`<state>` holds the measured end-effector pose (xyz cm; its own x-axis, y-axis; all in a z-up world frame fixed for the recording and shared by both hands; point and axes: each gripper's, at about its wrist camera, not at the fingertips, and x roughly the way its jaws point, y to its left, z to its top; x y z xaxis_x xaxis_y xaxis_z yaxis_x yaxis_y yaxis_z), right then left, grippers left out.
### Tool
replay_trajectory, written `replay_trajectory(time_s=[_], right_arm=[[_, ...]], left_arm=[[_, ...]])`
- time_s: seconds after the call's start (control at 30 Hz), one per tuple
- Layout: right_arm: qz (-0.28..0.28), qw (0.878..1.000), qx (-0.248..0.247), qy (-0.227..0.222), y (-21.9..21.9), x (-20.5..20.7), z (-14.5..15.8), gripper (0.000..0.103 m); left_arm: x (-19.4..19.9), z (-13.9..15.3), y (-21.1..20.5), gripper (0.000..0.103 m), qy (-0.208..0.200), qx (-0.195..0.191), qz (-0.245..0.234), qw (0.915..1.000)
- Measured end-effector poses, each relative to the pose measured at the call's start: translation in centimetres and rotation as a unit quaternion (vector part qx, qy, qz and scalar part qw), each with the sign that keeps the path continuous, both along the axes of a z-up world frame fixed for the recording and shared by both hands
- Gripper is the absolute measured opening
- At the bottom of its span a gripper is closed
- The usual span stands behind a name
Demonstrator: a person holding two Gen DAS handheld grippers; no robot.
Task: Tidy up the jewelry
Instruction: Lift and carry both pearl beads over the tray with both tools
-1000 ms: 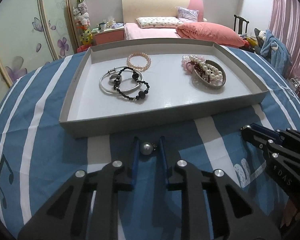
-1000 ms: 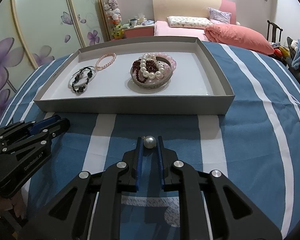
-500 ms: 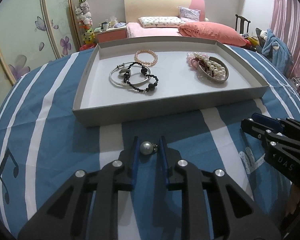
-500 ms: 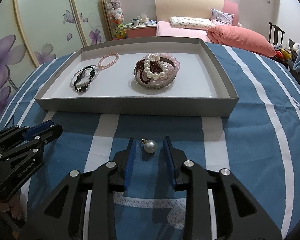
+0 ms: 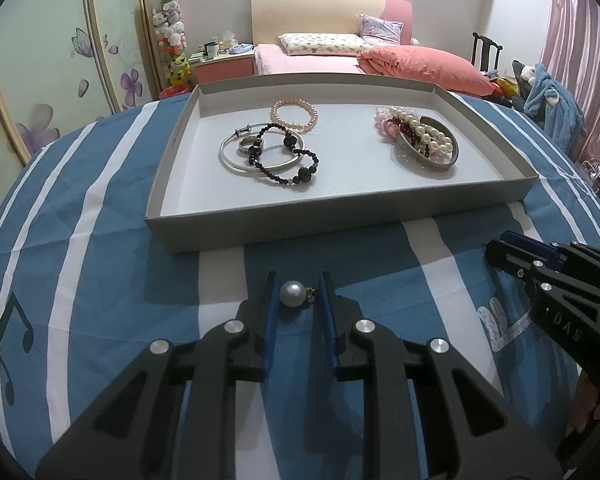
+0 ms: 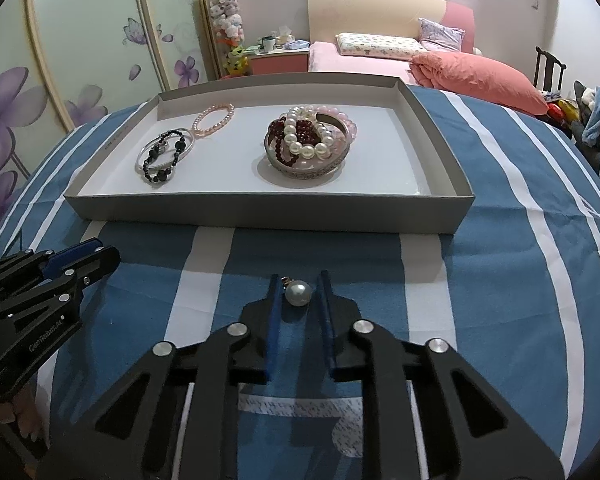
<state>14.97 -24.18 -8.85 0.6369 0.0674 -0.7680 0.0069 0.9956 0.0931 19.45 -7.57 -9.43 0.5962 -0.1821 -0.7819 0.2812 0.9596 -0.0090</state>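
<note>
My left gripper (image 5: 299,282) is shut on a white pearl pendant (image 5: 292,294), pearl against one pad and its small hook against the other, just above the striped cloth. My right gripper (image 6: 299,278) has a second pearl pendant (image 6: 298,293) between its pads. Its jaws are closing, with thin gaps still showing on both sides of the pearl, which rests on the cloth. Ahead of both stands a grey tray (image 5: 340,220) (image 6: 260,212) with a silver bangle (image 5: 236,162), a black bead bracelet (image 5: 296,172), a pink bracelet (image 5: 294,114) and a dish of pearl and red beads (image 5: 428,148).
The blue and white striped cloth (image 5: 100,280) covers the round table. The right gripper (image 5: 540,272) shows at the right in the left wrist view, and the left gripper (image 6: 60,276) at the left in the right wrist view. A bed and wardrobe doors stand behind.
The right jaws opened, left their pearl lying on the cloth, and have narrowed around it again. In the left view the tray has shifted right and farther off, with the pearl still gripped.
</note>
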Motion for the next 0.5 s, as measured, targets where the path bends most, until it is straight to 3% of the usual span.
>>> replay_trajectory(time_s=[0.5], right_arm=[[0.011,1.0,0.025,-0.012,0.0,-1.6,0.3,0.014]], left_arm=[[-1.4,0.5,1.9,0.02,0.002,-0.027,0.019,0.9995]])
